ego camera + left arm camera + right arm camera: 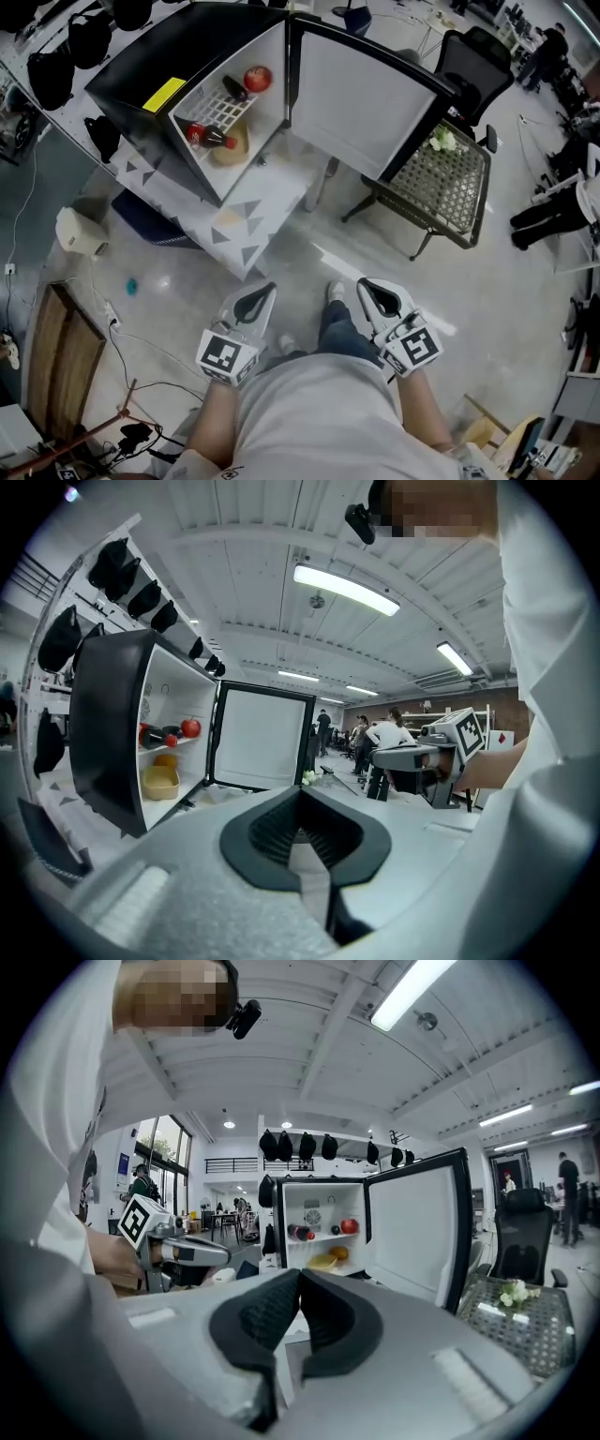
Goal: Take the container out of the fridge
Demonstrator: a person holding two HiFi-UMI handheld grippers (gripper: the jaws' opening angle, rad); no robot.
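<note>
A small black fridge (141, 66) stands on a white table with its door (361, 103) swung wide open. On its lower level lies a shallow yellow container (231, 145), also seen in the left gripper view (160, 782) and the right gripper view (323, 1262). A red-capped bottle (208, 136) and a red apple (258, 78) rest on the wire shelf above. My left gripper (265, 291) and right gripper (366, 286) hang at waist height, well short of the fridge. Both are shut with nothing between the jaws, as shown by the left gripper (302, 794) and the right gripper (300, 1279).
The white table (244, 216) under the fridge juts toward me. A mesh stand (445, 178) with white flowers sits right of the door, a black office chair (473, 61) behind it. Cables and a wooden board (56, 366) lie on the floor at left.
</note>
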